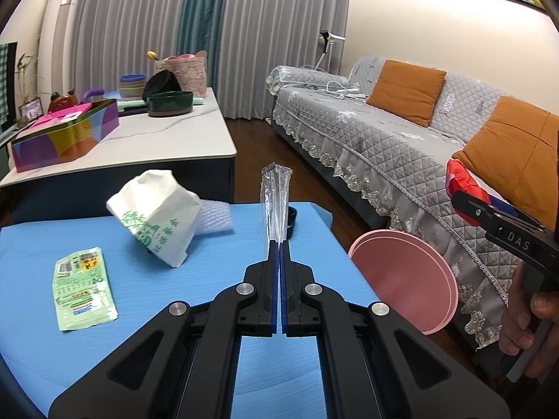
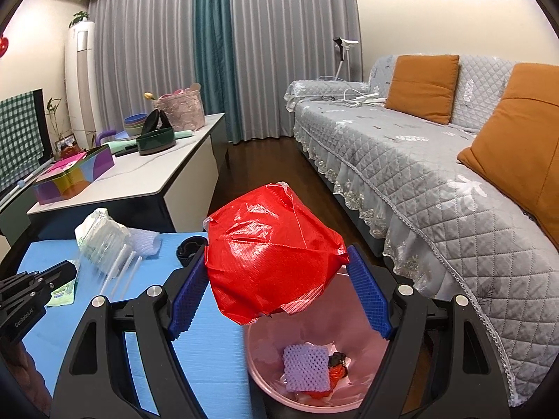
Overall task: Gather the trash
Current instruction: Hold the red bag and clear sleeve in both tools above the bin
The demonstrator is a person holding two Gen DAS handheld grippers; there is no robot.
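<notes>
My left gripper is shut on a clear plastic wrapper that stands up from its tips above the blue table; the wrapper shows blurred in the right wrist view. My right gripper holds a crumpled red wrapper between its blue pads, directly above the pink bin; it also shows in the left wrist view. The bin stands beside the table's right edge and holds a purple foam net and other scraps.
On the blue table lie a white paper bag, a green packet, white foam netting and a small black object. A grey sofa runs along the right. A white table with boxes and bowls stands behind.
</notes>
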